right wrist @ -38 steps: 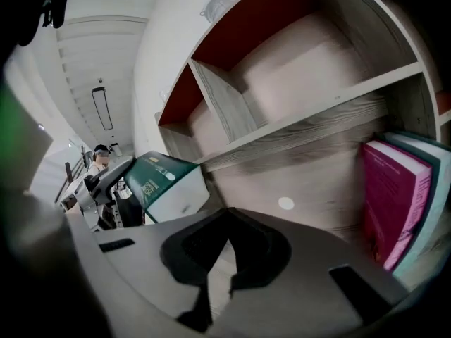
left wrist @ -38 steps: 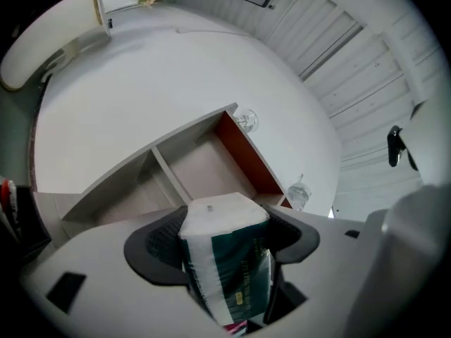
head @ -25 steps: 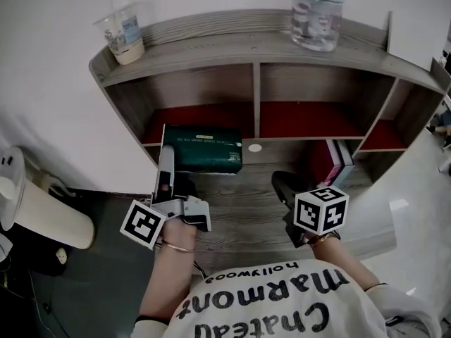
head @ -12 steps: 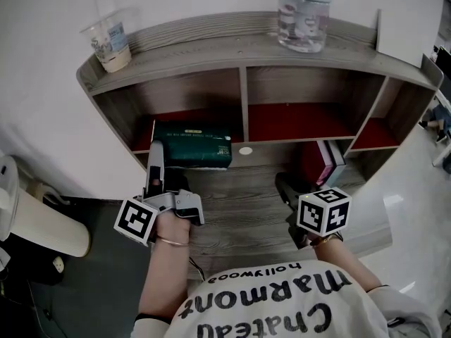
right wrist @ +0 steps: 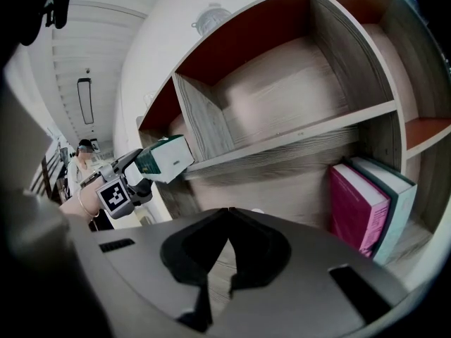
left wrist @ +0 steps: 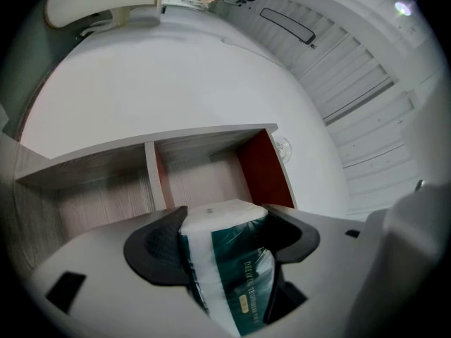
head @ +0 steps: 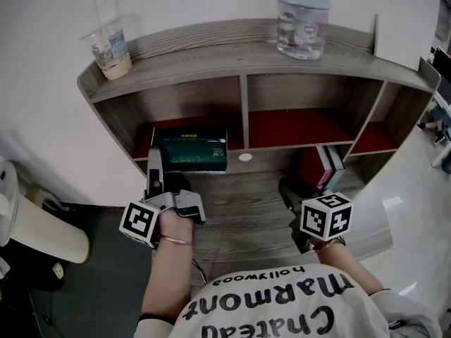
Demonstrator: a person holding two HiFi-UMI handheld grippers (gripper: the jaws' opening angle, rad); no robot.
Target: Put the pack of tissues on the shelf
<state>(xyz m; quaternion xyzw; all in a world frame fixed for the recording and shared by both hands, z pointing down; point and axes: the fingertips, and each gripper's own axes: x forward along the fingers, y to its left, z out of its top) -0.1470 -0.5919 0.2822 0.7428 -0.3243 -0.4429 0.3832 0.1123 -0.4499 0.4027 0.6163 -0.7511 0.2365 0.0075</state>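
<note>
The pack of tissues [head: 190, 151] is dark green with white ends. My left gripper [head: 158, 169] is shut on it and holds it at the front of the left compartment of the wooden shelf [head: 243, 108]. In the left gripper view the pack [left wrist: 229, 266] fills the gap between the jaws of that gripper [left wrist: 222, 241], with the compartment's red side wall beyond it. From the right gripper view the pack [right wrist: 165, 158] hangs level with the shelf board's left end. My right gripper [head: 287, 190] is shut and empty, low over the desk, and its jaws [right wrist: 227, 241] meet at the tips.
On the shelf's top board stand a plastic cup [head: 109, 44] at the left and a clear bottle [head: 301, 16] near the middle. Two books [head: 328, 164], pink and teal [right wrist: 366, 206], stand under the right compartment. A white board [head: 402, 41] leans at the right.
My left gripper has carried the pack a little farther toward the left compartment. The right gripper has hardly moved.
</note>
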